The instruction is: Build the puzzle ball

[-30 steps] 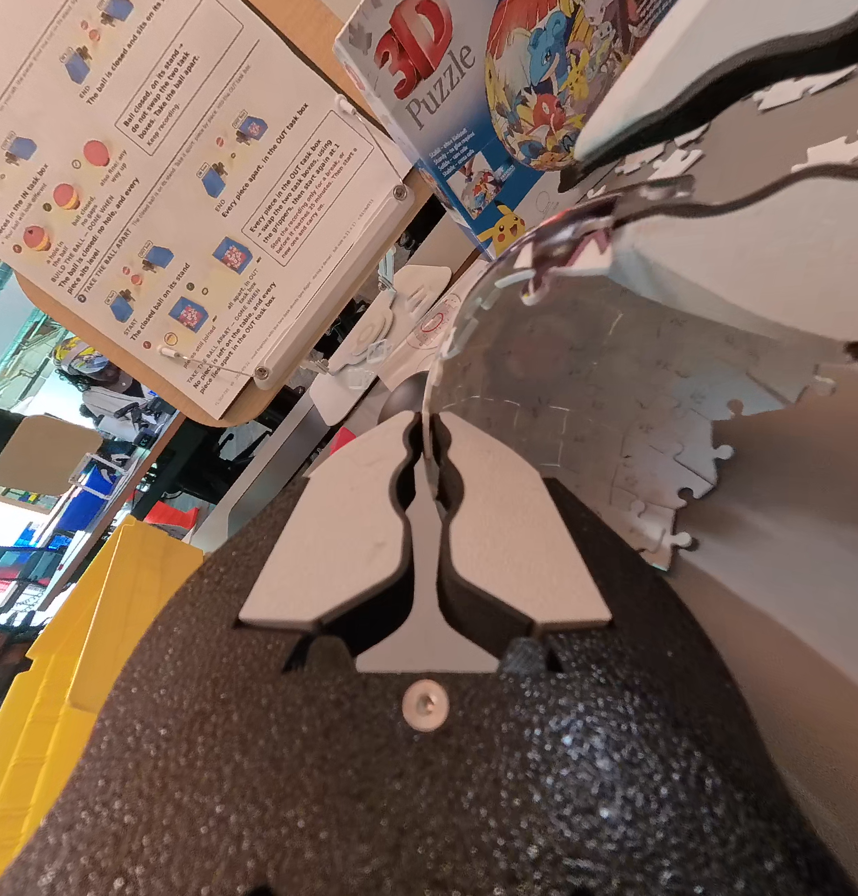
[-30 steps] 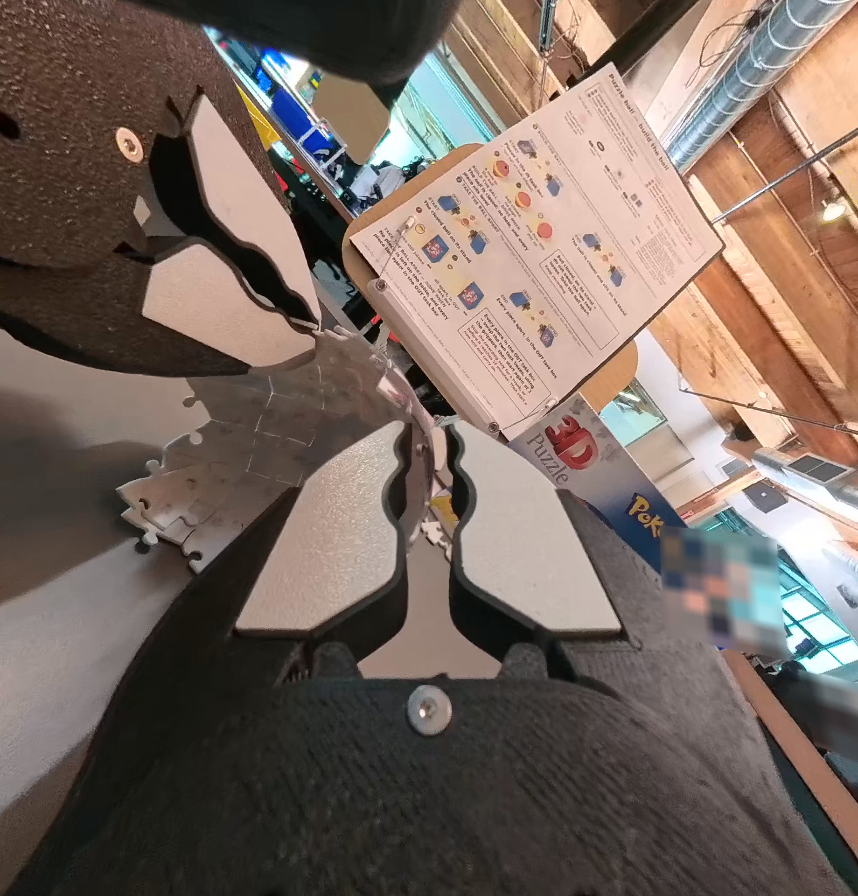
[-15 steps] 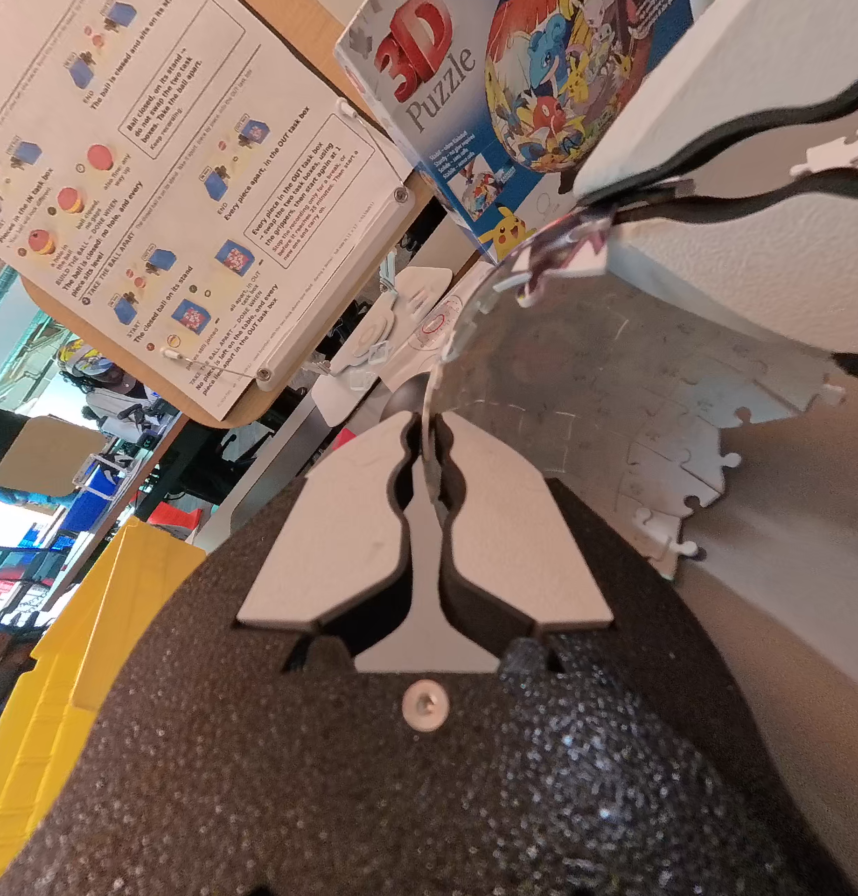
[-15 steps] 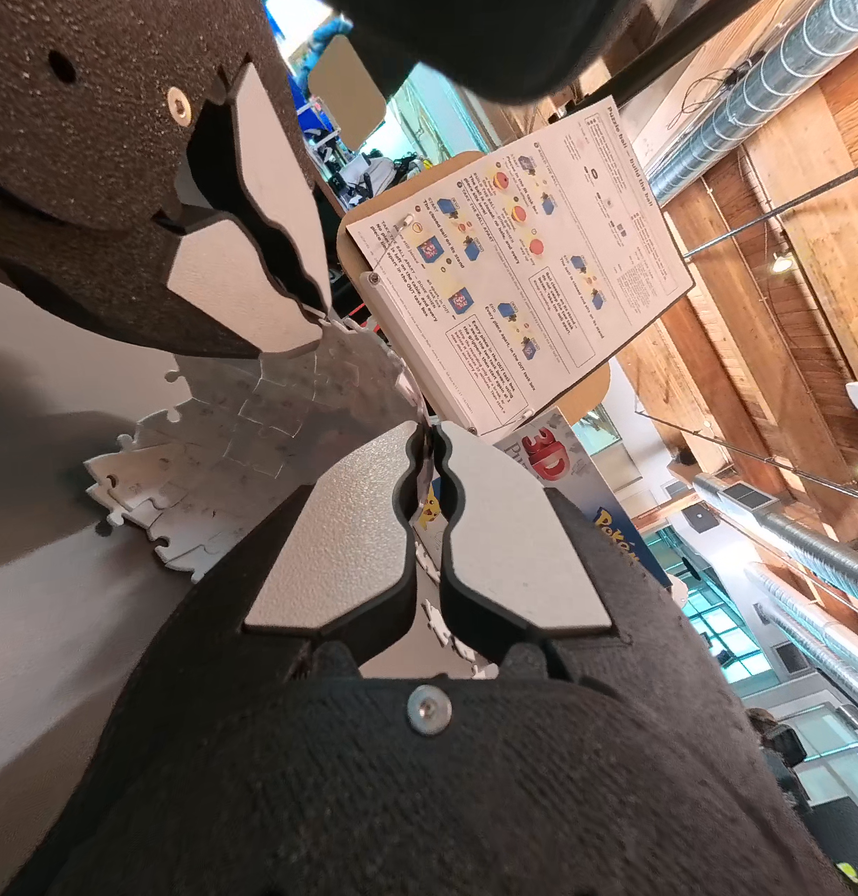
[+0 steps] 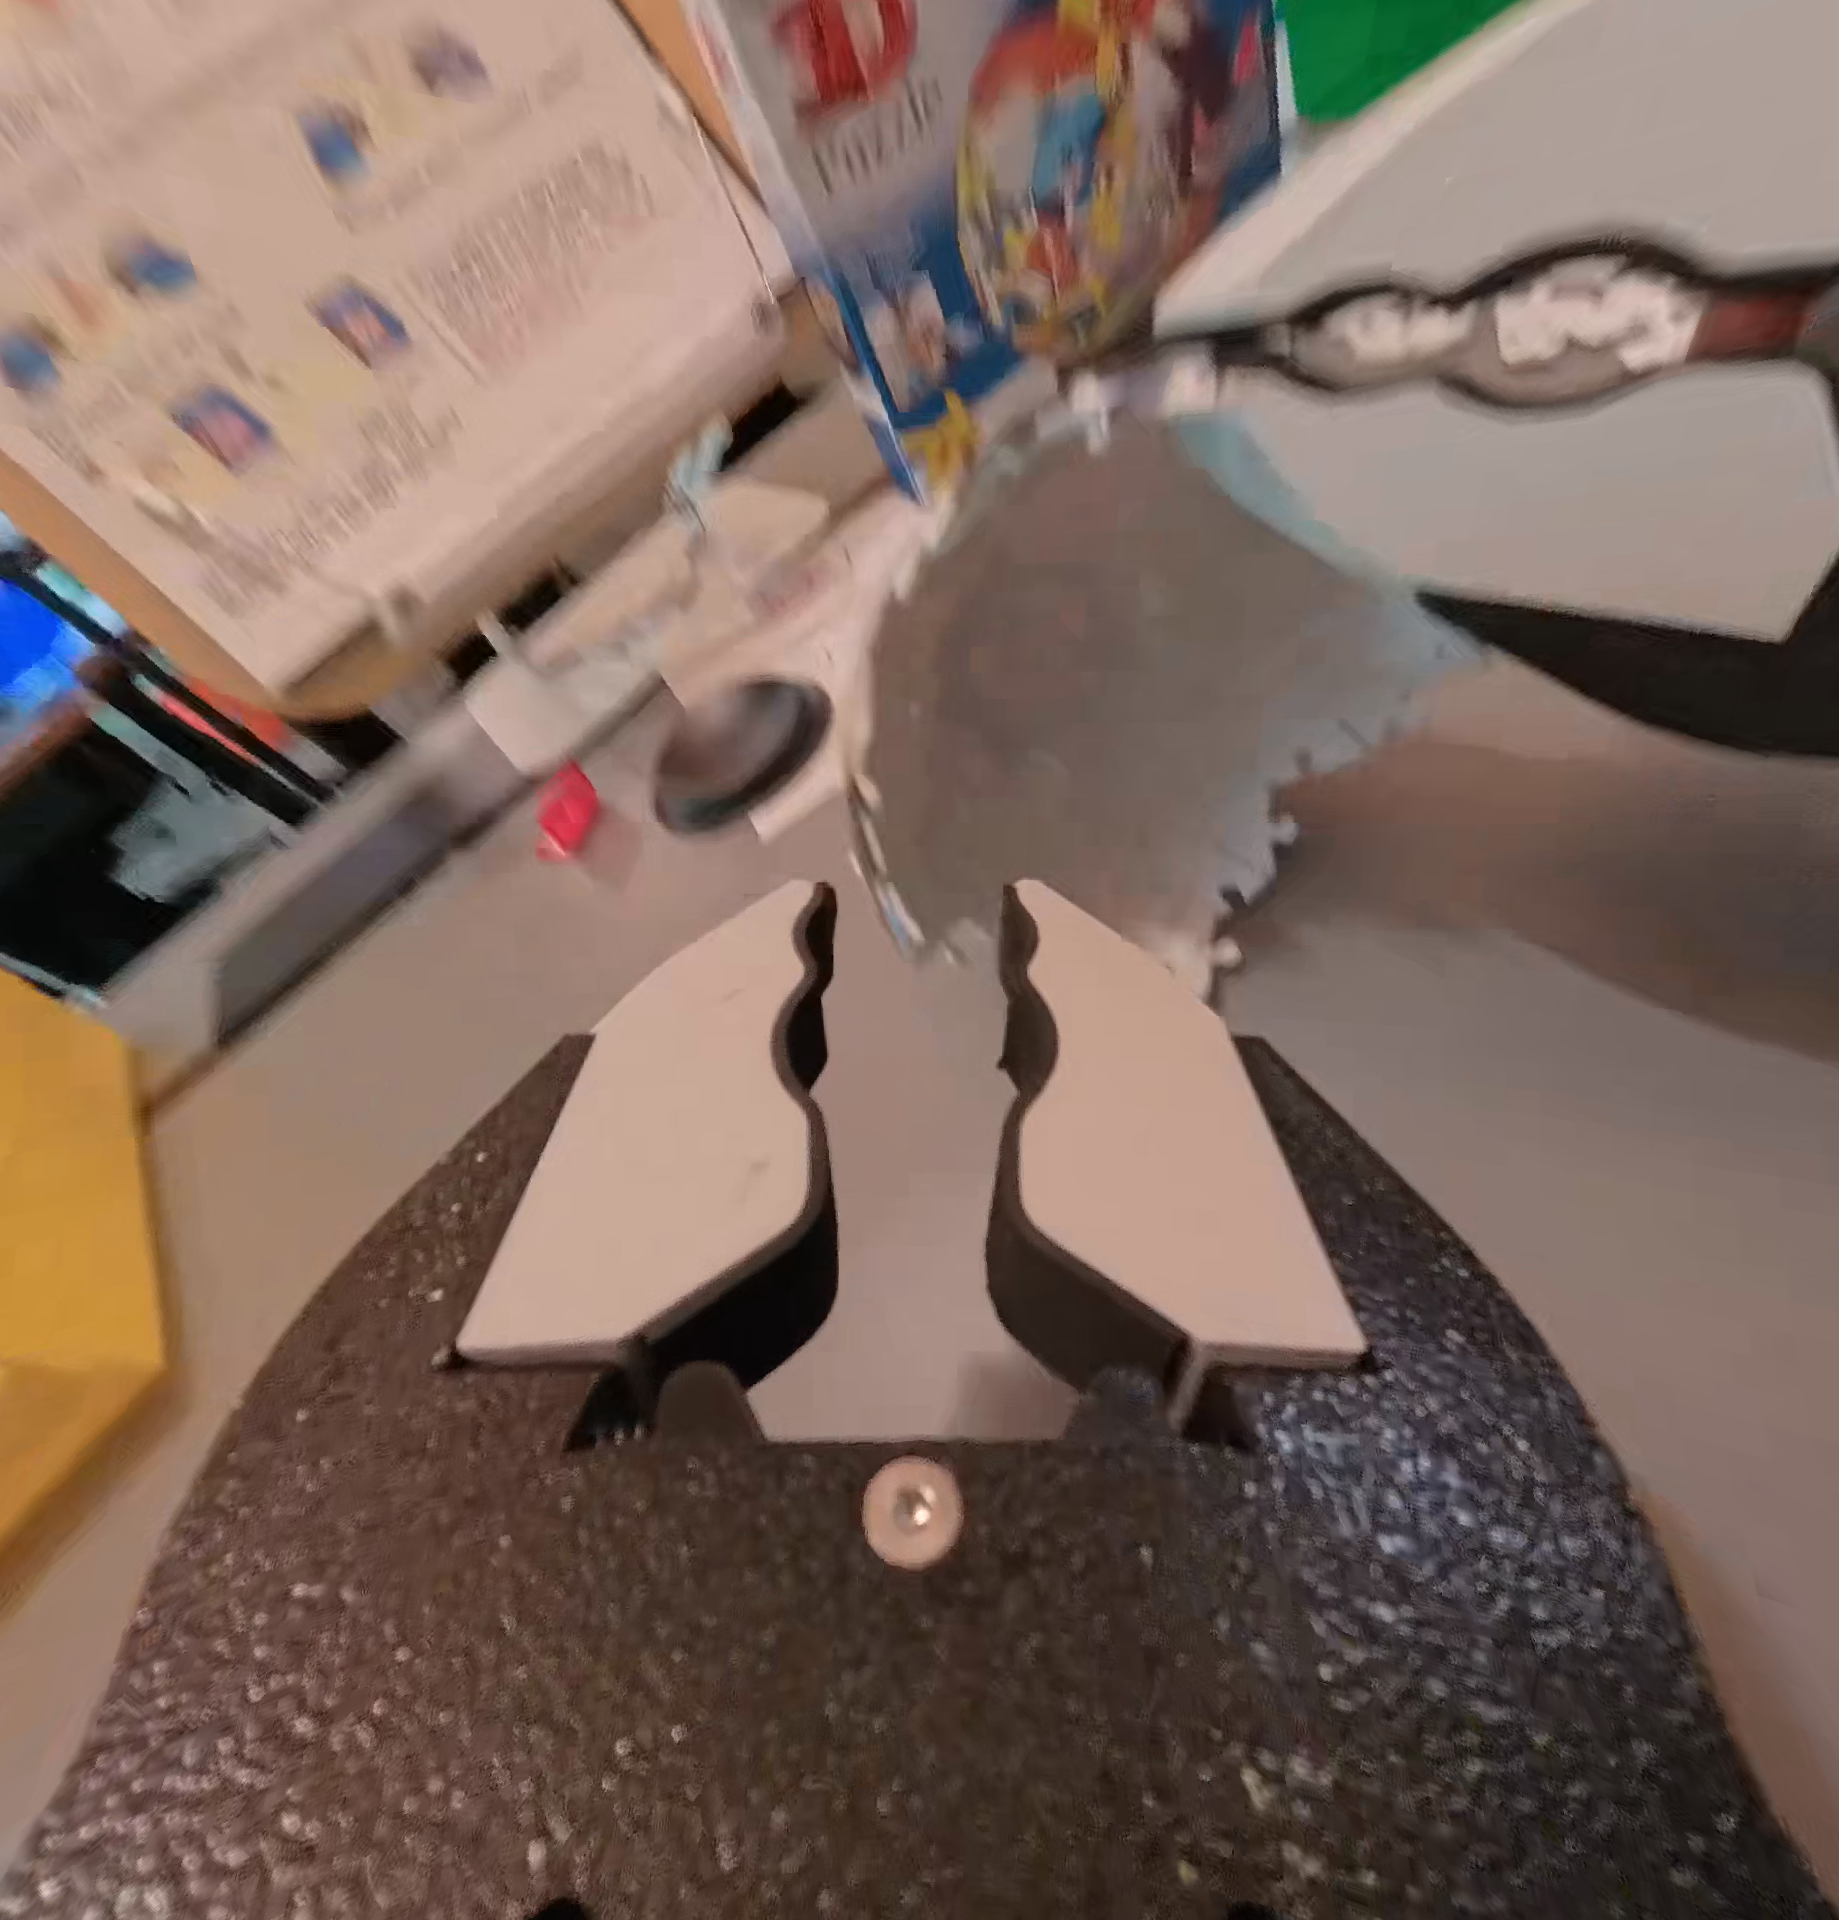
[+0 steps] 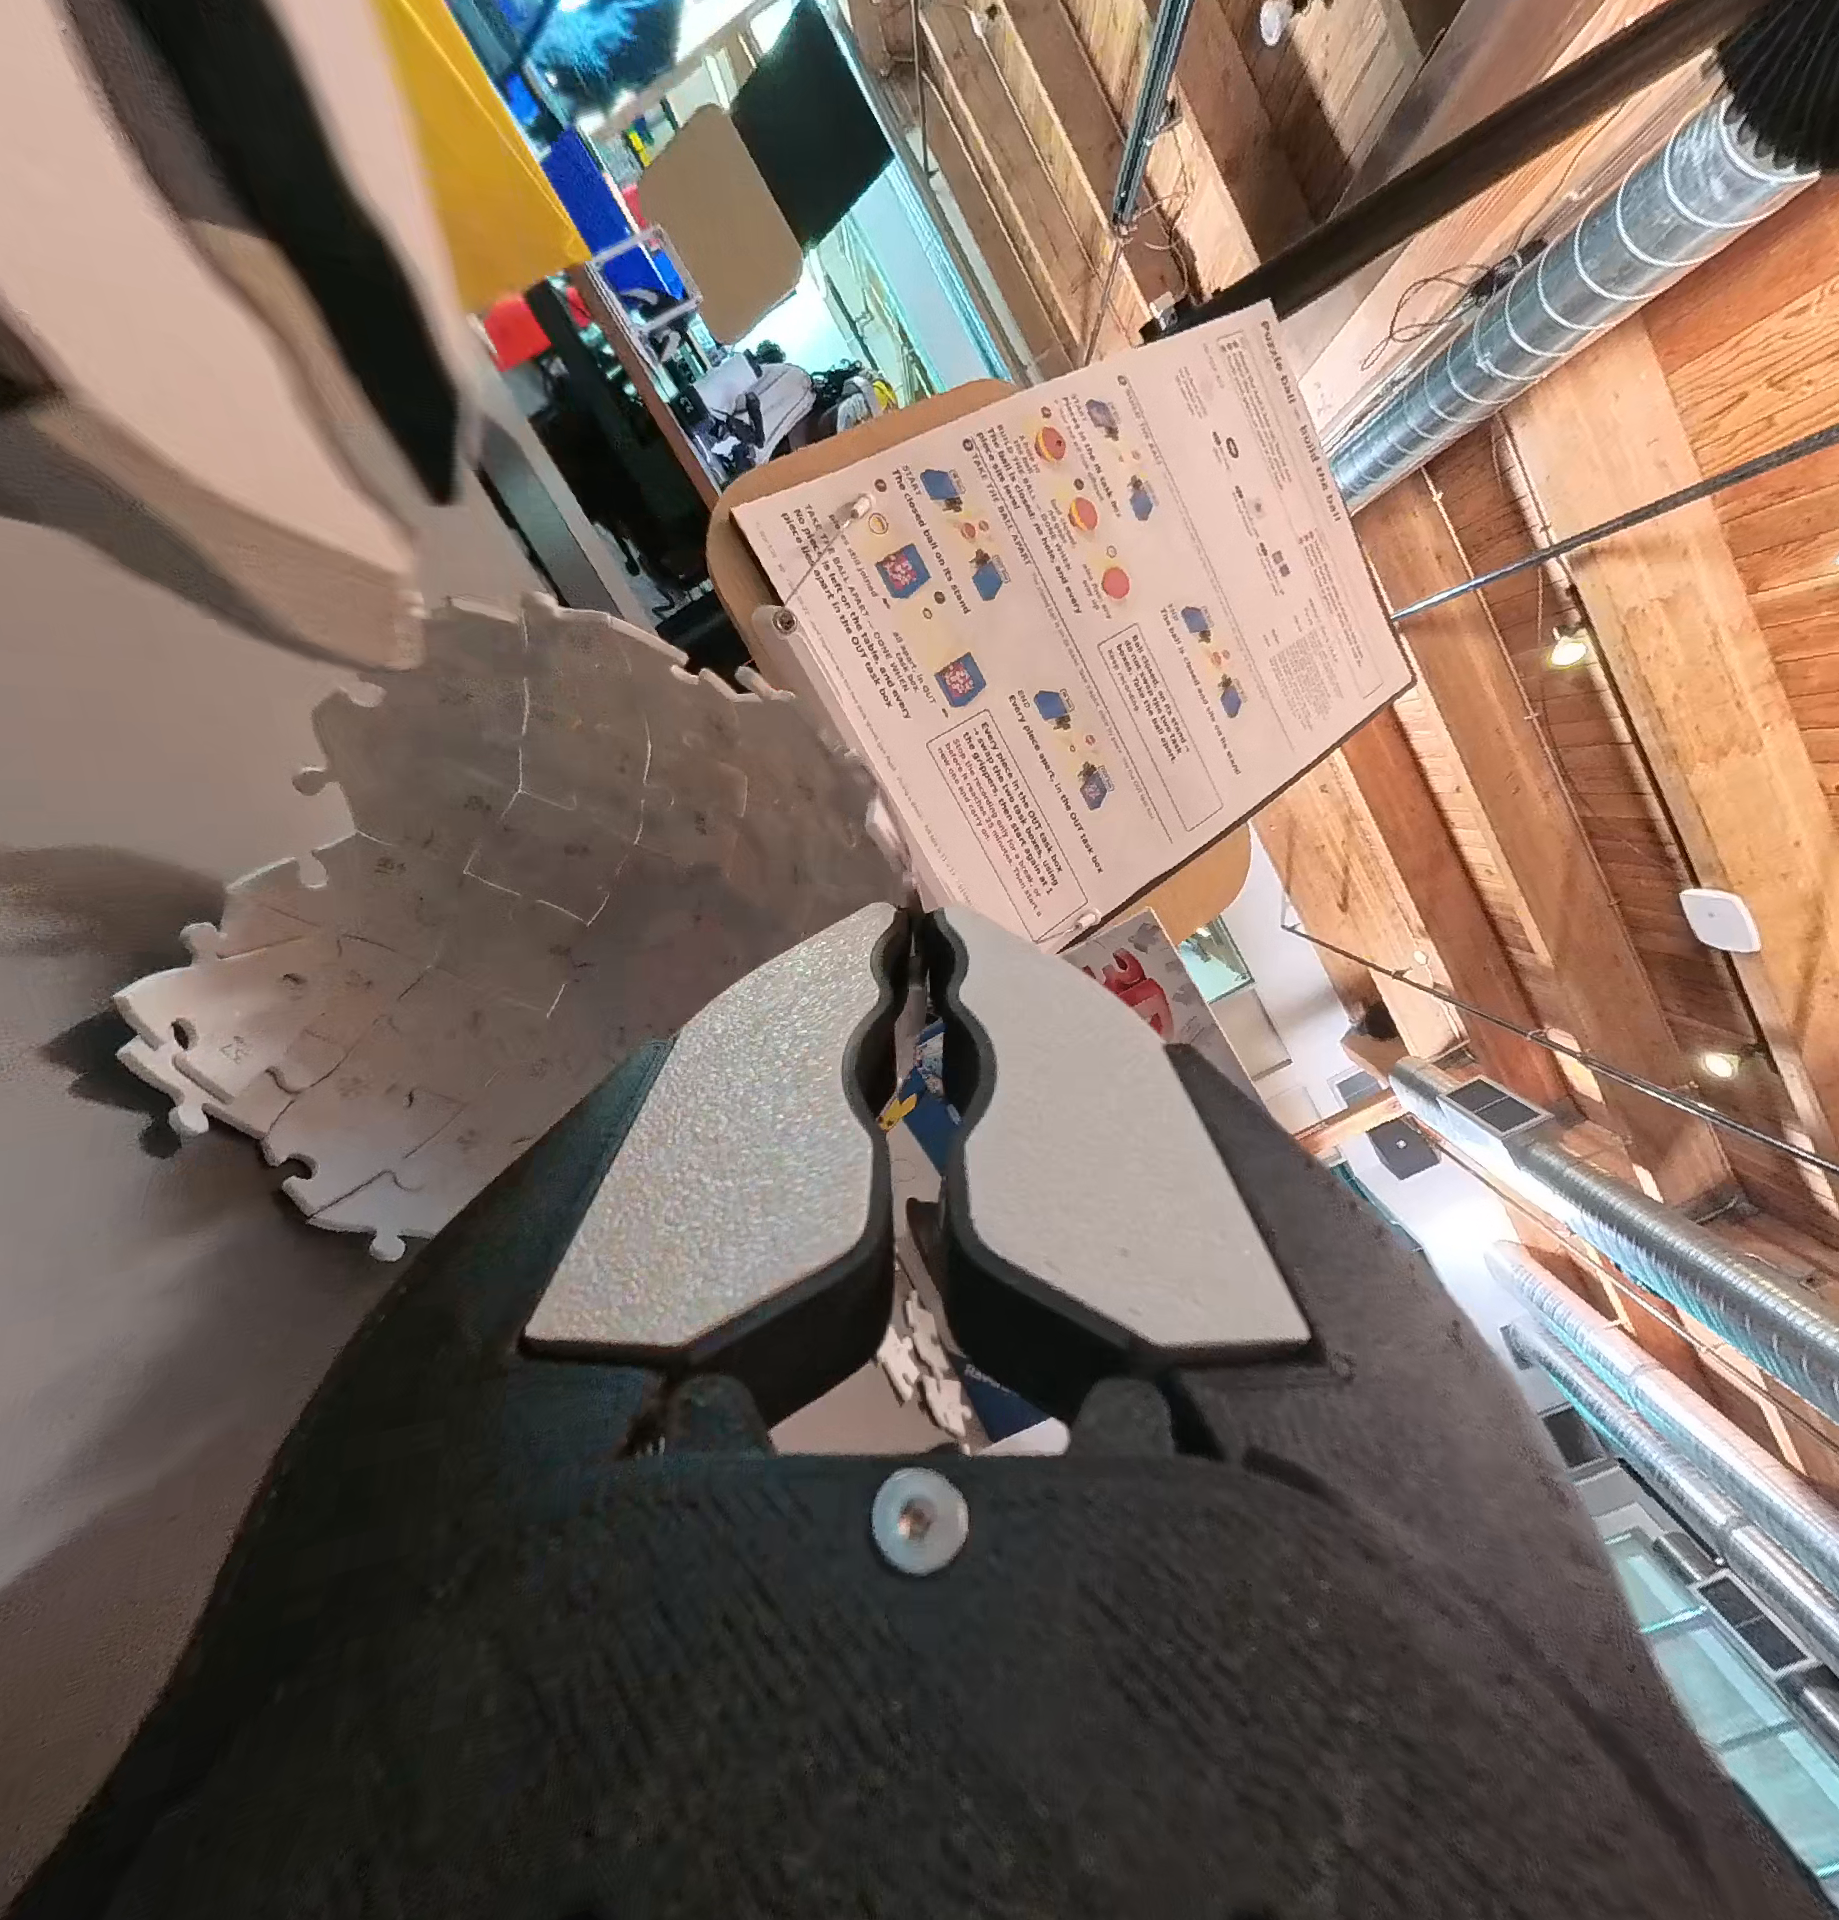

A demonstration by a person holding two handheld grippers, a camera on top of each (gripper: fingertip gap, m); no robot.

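Released by the left gripper (image 5: 915, 914), whose grey fingers are now spread apart, the curved grey shell of joined puzzle pieces (image 6: 541, 862) is held above the grey table (image 5: 1517, 1195). Its upper edge is pinched by the right gripper (image 6: 920, 920), with a printed instruction sheet (image 6: 1081, 665) seen behind.

Left claw (image 5: 915, 914): jaws standing parted, a clear gap between the grey pads, gripping nothing; right claw (image 6: 920, 920): jaws pressing together at the tips, pinching the rim of the curved shell of joined puzzle pieces (image 6: 499, 862).
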